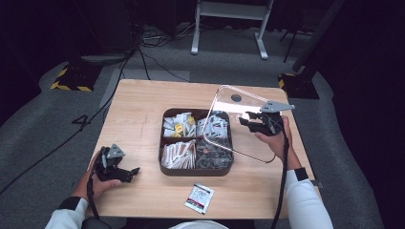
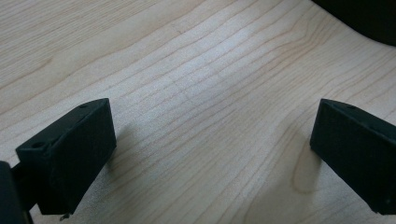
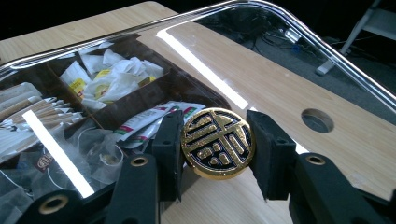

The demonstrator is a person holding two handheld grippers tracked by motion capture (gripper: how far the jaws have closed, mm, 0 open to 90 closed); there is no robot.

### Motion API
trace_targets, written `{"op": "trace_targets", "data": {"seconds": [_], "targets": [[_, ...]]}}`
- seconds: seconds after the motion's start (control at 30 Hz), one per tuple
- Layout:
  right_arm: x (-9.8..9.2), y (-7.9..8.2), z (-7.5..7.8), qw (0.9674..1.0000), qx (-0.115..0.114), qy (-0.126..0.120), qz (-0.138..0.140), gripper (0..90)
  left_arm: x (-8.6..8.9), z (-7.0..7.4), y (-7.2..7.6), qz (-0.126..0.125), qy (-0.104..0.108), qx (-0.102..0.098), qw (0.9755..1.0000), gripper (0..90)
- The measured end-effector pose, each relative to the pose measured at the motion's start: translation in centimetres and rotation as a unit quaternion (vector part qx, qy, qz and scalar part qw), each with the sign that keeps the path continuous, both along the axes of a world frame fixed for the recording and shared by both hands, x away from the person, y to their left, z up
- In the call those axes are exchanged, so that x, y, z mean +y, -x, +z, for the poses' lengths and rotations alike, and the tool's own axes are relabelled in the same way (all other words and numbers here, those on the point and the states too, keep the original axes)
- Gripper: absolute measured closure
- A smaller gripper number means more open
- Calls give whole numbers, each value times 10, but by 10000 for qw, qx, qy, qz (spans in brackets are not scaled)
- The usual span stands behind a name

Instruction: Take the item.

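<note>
Two grippers share the work, and only one is busy. My right gripper (image 3: 217, 144) is clamped on the gold knob (image 3: 217, 142) of the clear lid (image 1: 239, 119), one pad on each side, since the knob is the lid's only real handle. I hold the lid tilted, over the right side of the box (image 1: 165, 143) and the counter (image 1: 138, 109) beyond it, so the four compartments of sachets sit partly uncovered. My left gripper (image 1: 125, 172) rests low on the counter left of the box, jaws apart with bare wood between them, out of the lid's way. One loose sachet (image 1: 199, 197) lies near the counter's front edge; I judge it belongs in the box.
</note>
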State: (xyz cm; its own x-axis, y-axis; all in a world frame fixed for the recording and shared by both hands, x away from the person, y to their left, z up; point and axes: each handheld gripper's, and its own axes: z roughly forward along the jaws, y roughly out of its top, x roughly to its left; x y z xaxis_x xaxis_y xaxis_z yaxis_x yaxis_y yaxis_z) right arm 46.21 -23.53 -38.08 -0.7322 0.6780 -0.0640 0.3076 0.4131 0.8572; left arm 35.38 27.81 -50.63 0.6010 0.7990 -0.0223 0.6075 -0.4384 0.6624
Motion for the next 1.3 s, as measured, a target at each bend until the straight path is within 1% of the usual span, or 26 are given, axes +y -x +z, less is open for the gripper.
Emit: {"op": "trace_targets", "data": {"seconds": [0.23, 0.5, 0.7, 1.03, 1.1, 1.13, 1.3], "targets": [[20, -3, -1, 9999, 17, 34, 151, 591, 0, 0, 0, 10, 4, -12, 10000, 5], [35, -8, -4, 9997, 88, 79, 220, 591, 0, 0, 0, 0, -4, -20, 10000, 8], [46, -10, -6, 9994, 113, 87, 325, 591, 0, 0, 0, 0, -4, -19, 10000, 7], [67, -11, -11, 9984, 168, 138, 512, 591, 0, 0, 0, -1, -6, -20, 10000, 8], [71, -11, -12, 9981, 172, 162, 562, 591, 0, 0, 1, 6, 5, 5, 10000, 8], [74, -11, -13, 9981, 186, 176, 569, 591, 0, 0, 0, 2, -2, -20, 10000, 8], [85, -11, -17, 9972, 218, 231, 673, 591, 0, 0, 1, 8, -1, -6, 10000, 8]]}}
